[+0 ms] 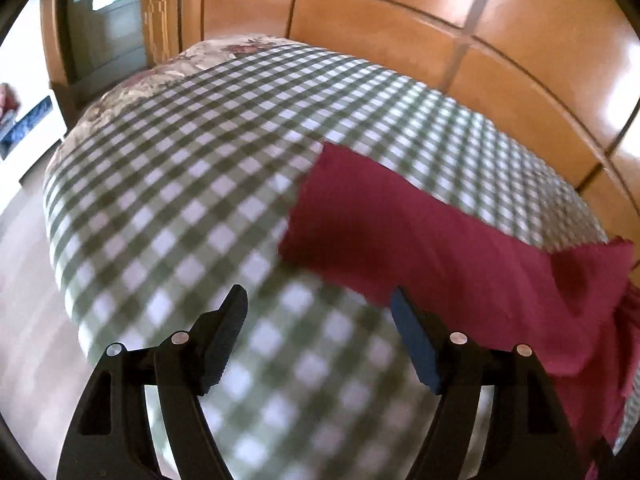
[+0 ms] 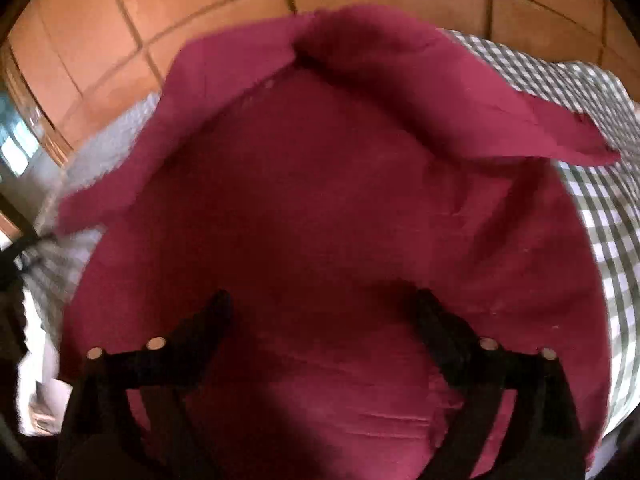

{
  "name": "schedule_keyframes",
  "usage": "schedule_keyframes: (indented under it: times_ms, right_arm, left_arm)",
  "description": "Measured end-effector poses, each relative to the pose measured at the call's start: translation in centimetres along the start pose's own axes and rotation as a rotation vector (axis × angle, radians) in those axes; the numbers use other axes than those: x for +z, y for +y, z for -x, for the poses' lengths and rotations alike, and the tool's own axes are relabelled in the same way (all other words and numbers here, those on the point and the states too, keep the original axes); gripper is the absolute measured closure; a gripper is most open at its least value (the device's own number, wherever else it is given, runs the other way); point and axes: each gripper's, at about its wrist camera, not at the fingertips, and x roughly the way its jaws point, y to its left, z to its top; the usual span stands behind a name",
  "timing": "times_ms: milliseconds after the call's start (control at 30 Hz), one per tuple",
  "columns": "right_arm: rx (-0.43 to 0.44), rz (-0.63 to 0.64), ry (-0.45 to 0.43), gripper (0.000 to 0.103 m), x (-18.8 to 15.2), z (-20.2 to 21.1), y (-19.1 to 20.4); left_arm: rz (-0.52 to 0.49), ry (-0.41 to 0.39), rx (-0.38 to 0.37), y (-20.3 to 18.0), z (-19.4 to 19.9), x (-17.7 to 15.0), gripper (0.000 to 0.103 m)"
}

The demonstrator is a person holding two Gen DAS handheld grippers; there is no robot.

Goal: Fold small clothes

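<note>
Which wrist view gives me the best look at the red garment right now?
The right wrist view: the red garment fills most of the frame, spread on the checked bedcover with a flap folded across its top. The left wrist view catches only one strip of it at the right, blurred.

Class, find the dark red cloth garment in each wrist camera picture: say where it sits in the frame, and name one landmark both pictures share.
Left wrist view: the dark red cloth garment runs from centre to the right edge, right of the open left gripper.
Right wrist view: the garment fills most of the frame, under the open right gripper.
Shared landmark: the green-and-white checked bedcover, backed by orange wooden panelling.
</note>
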Motion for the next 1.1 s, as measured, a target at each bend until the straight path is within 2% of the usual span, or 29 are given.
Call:
schedule_keyframes:
  times_ms: [100, 133, 233, 267, 367, 533, 633, 667, 700, 767, 800, 833, 867, 900, 1000, 1067, 1100]
  right_arm:
    - [-0.008, 0.006, -0.003, 0.002, 0.1, -0.2, 0.0]
    - [-0.001, 0.001, -0.005, 0.002, 0.2, -0.3, -0.2]
    - [-0.005, 0.002, -0.012, 0.002, 0.3, -0.2, -0.1]
    - [-0.01, 0.004, -0.014, 0.002, 0.1, -0.2, 0.3]
    - [-0.018, 0.003, -0.019, 0.002, -0.1, -0.4, 0.7]
    - [-0.019, 0.004, -0.025, 0.002, -0.4, -0.5, 0.8]
    - [-0.02, 0.002, -0.031, 0.002, -0.5, -0.5, 0.9]
    - [-0.019, 0.002, -0.032, 0.002, -0.4, -0.5, 0.8]
    - [-0.018, 0.002, -0.033, 0.002, -0.6, -0.4, 0.7]
    - [-0.018, 0.0, -0.036, 0.002, -0.7, -0.4, 0.6]
    - [-0.019, -0.001, -0.038, 0.002, -0.7, -0.4, 0.7]
    - [-0.02, -0.002, -0.038, 0.002, -0.7, -0.4, 0.7]
    - [-0.02, -0.001, -0.038, 0.002, -0.7, -0.4, 0.6]
    - [-0.019, -0.001, -0.038, 0.002, -0.7, -0.4, 0.7]
    - [-0.003, -0.003, -0.028, 0.002, -0.4, -0.2, 0.5]
    - [0.035, -0.026, -0.016, 0.003, -0.1, 0.4, -0.2]
    - [0.073, -0.069, -0.014, 0.009, 0.2, 1.0, -1.3]
  left_arm:
    - [-0.017, -0.006, 0.009, 0.0, -2.2, 1.6, 0.031]
    - [-0.039, -0.005, 0.004, -0.4, -3.0, 2.2, 0.034]
    - [-0.131, -0.009, 0.03, -1.9, -4.5, 3.3, 0.069]
    - [-0.149, -0.008, 0.026, -2.2, -4.5, 3.5, 0.089]
    - [-0.145, -0.058, 0.052, -1.6, -3.3, 5.4, 0.092]
    - [0.001, -0.145, 0.164, 2.6, -1.3, 8.9, 0.093]
    - [0.074, -0.16, 0.192, 4.8, -0.9, 10.1, 0.093]
    - [0.075, -0.161, 0.221, 5.0, -1.0, 10.3, 0.099]
    - [0.066, -0.162, 0.251, 5.0, -1.0, 10.3, 0.099]
    - [0.069, -0.119, 0.246, 4.9, -1.1, 10.0, 0.095]
    - [0.076, -0.099, 0.217, 4.6, -0.9, 9.6, 0.08]
    - [0.079, -0.09, 0.17, 4.2, -0.5, 9.0, 0.07]
    - [0.079, -0.106, 0.128, 3.4, 0.2, 8.4, 0.051]
    - [0.067, -0.13, 0.095, 2.3, 1.2, 7.6, 0.045]
    - [-0.039, -0.165, -0.01, -2.2, 3.6, 5.0, 0.045]
    - [-0.132, -0.162, -0.115, -6.0, 5.0, 2.7, 0.045]
    - [-0.196, -0.155, -0.181, -8.4, 5.8, 0.9, 0.045]
